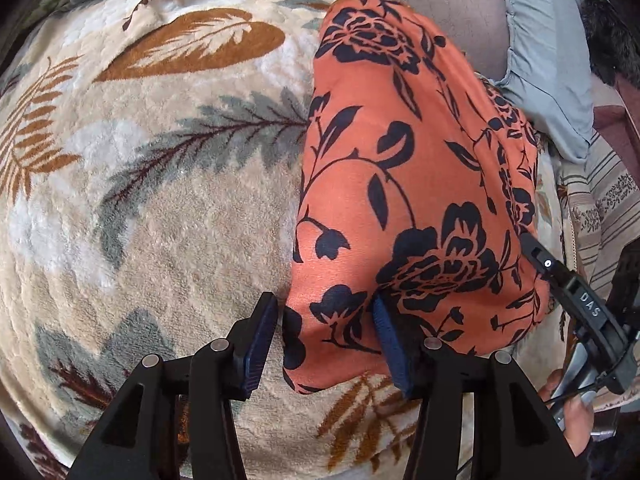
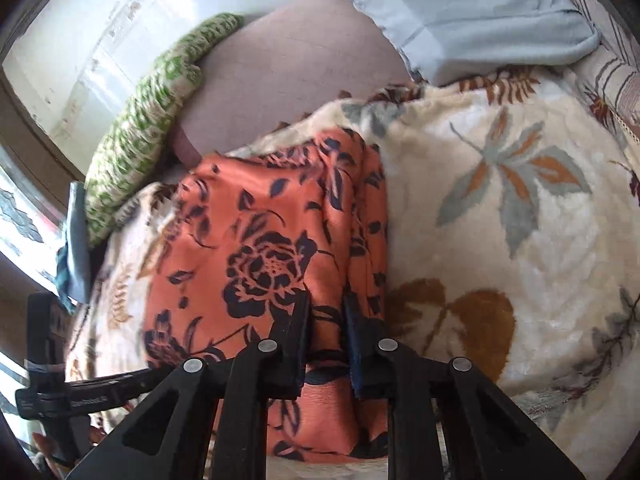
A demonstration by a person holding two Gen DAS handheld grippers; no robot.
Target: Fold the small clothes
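**Setting the fold: flatten evenly, then let go cleanly**

The orange floral garment [image 1: 404, 184] lies on a plush leaf-patterned blanket [image 1: 160, 208], already doubled into a long narrow shape, with a stacked edge showing just ahead of and to the right of the right gripper's fingers [image 2: 298, 336].

The left gripper [image 1: 324, 340] stands wide open over the near corner of the cloth. Its right finger rests on the fabric, its left finger hangs over bare blanket just beside the edge, and it holds nothing. The right gripper [image 2: 326, 332] has its fingers drawn close together with fabric between them; it looks like a pinch on the garment's near edge, though whether the pads truly bite cannot be told.

My reading is that a fold has just been laid and needs settling. To do this well, lower the pinched edge until its layers sit square over those beneath, then open fully before lifting, so nothing drags. The thin cloth will probably slide on itself but cling to the plush pile, so lift rather than pull it across. The left fingers could press the corner flat meanwhile.
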